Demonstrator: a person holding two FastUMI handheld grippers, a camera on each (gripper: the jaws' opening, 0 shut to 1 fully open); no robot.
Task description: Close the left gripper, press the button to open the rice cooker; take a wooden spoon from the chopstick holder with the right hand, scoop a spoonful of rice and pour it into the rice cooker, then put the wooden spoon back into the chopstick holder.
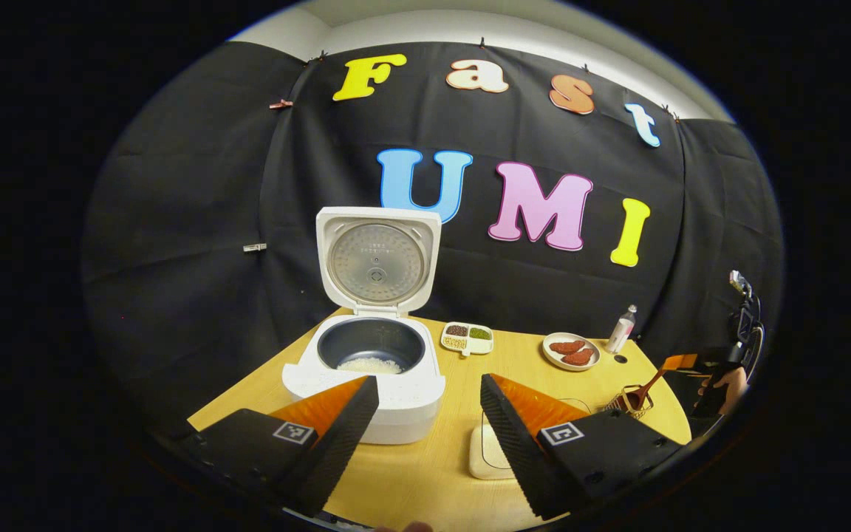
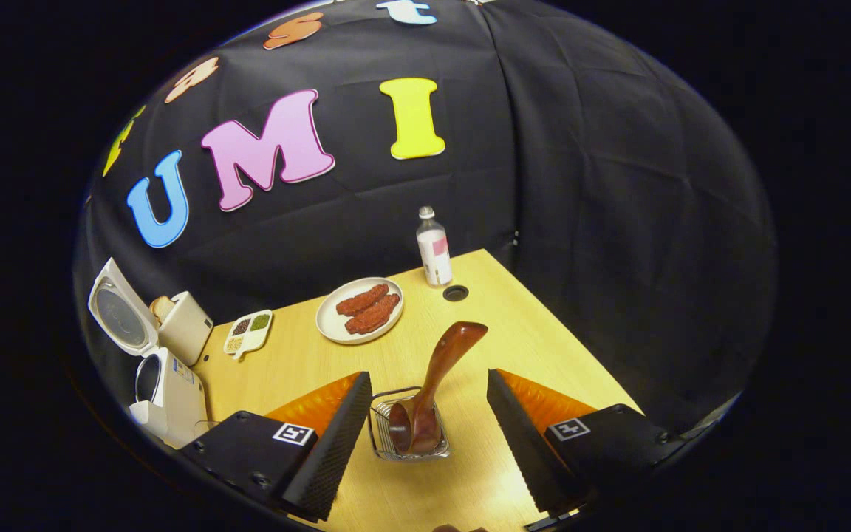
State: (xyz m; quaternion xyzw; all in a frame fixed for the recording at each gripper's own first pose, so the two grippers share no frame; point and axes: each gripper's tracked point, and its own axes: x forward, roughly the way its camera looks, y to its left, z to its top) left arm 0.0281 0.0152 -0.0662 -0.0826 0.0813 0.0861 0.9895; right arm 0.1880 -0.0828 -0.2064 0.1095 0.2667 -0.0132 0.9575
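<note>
In the right gripper view we see the right tool (image 2: 425,425) with its fingers spread wide, holding nothing. Between the fingers, touching neither, stands the wire chopstick holder (image 2: 409,443) on the desk (image 2: 514,332). The wooden spoon (image 2: 436,384) sits in it bowl-down, its handle leaning up and away toward the right. Beyond it we find a plate (image 2: 326,325) with reddish pieces of food, a small bottle (image 2: 433,247) near the desk's far edge, and a little divided dish (image 2: 248,332) of grains. Far to the left is the rice cooker (image 2: 167,388), its lid (image 2: 119,307) raised.

In the left gripper view the left tool (image 1: 429,414) is also spread open and empty. Just past its left finger sits the rice cooker (image 1: 366,369), lid (image 1: 377,258) upright, with a patch of white rice (image 1: 370,364) in the dark inner pot. A pale tray (image 1: 481,454) lies on the desk (image 1: 411,480) between the fingers, partly hidden by the right finger. Behind are the divided dish (image 1: 467,338), the plate (image 1: 555,360) and the bottle (image 1: 621,329). At the right edge we see the right tool (image 1: 680,363), a hand (image 1: 728,384) behind it, near the spoon (image 1: 640,395) in its holder (image 1: 621,403).
</note>
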